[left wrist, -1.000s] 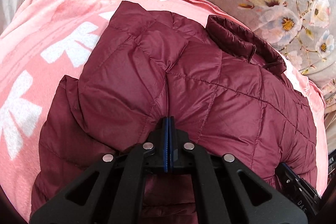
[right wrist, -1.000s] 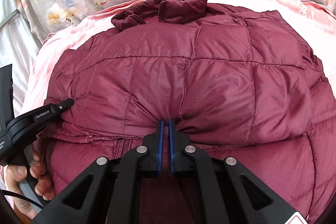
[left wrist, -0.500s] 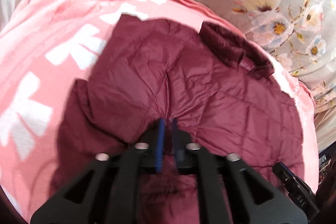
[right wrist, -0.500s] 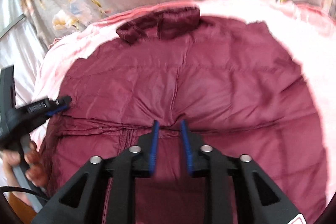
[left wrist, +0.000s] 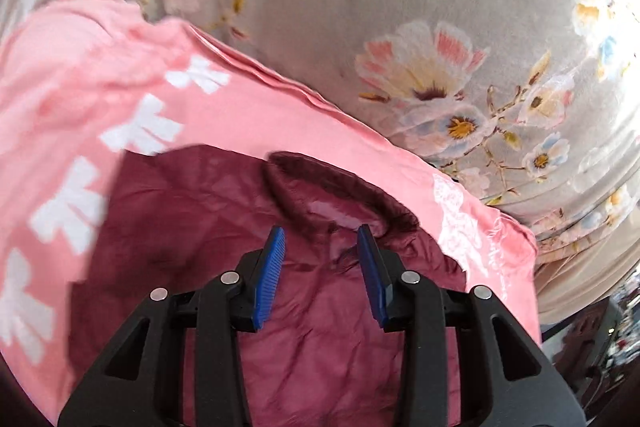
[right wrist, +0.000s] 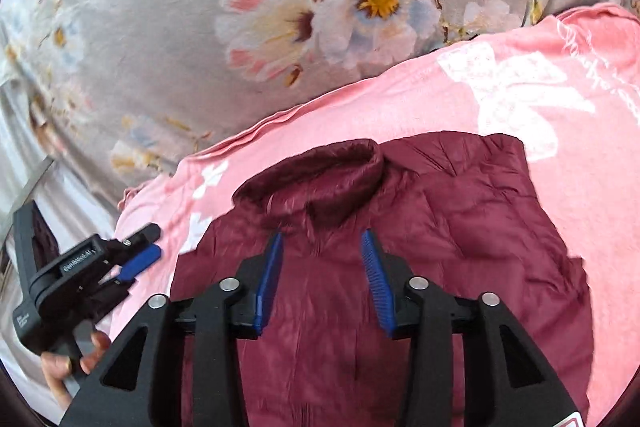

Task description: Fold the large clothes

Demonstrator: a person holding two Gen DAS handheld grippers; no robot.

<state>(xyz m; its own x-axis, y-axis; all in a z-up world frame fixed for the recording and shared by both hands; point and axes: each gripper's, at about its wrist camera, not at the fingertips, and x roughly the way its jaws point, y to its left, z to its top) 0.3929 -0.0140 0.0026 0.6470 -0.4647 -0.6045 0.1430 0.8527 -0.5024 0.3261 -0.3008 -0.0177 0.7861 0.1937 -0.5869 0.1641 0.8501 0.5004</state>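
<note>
- Left gripper (left wrist: 320, 267): its blue pads stand wide apart with nothing between them, poised over the maroon puffer jacket (left wrist: 224, 227) just short of the collar (left wrist: 340, 187). In the right wrist view the same tool appears off to the left (right wrist: 138, 251), held in the person's hand (right wrist: 60, 363) beside the jacket's left edge and over the pink blanket (right wrist: 360, 107).
- The step in hand, as I judge it, is letting go of a finished fold and moving to the next hold. To do it well, lift straight up so the slippery shell is not dragged and the fold does not spring back.
- Take the next hold on a seam or doubled edge, where the padding gives the pads something to bite.
- The jacket lies on the pink blanket with white bow prints, collar toward the grey floral fabric (left wrist: 400, 7) behind. It looks quilted, puffy and glossy, folded into a compact block with its sides tucked in; blur hides the finer stitching.
- Trapped air is likely to make it puff open, so pressing down before the next fold would help.
- Right gripper (right wrist: 326, 275): likewise spread wide and empty, above the jacket's middle, just below the collar (right wrist: 316, 179).
- Both tools should grip at matching heights, or the fold will skew.
</note>
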